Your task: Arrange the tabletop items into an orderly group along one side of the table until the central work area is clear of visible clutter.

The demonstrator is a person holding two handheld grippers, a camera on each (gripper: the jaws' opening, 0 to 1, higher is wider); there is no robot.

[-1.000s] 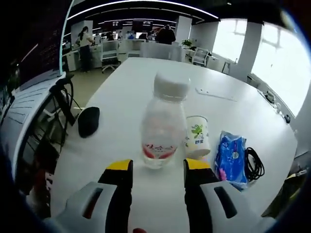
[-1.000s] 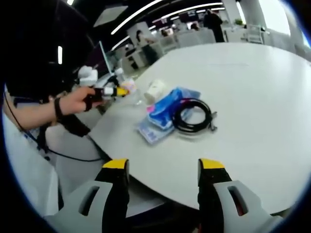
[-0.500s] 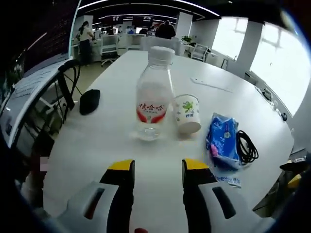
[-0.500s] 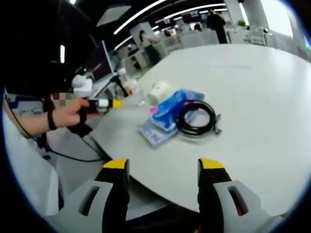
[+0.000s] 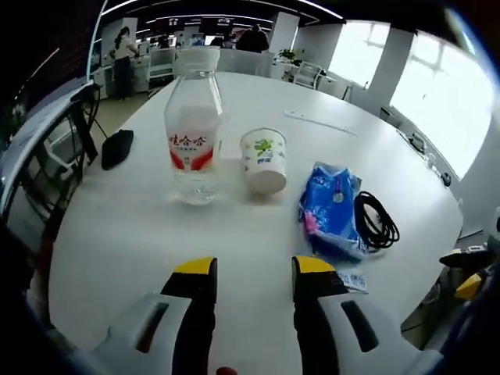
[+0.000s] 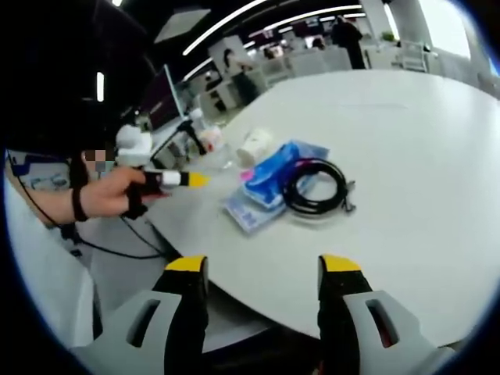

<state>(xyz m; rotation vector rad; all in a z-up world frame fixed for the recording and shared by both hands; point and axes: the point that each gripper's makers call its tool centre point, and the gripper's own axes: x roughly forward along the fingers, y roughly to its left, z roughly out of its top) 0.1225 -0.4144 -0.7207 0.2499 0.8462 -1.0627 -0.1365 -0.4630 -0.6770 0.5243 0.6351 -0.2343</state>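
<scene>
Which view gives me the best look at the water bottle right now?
The left gripper view: the water bottle stands upright and unobstructed on the table, left of the paper cup, its red label readable. In the right gripper view it is small and far off, partly behind the left gripper.

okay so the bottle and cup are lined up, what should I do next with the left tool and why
Probably swing the left tool over to the black mouse. It lies apart from the row of bottle, paper cup, blue tissue pack and cable coil, and the tool is open and holds nothing.
</scene>
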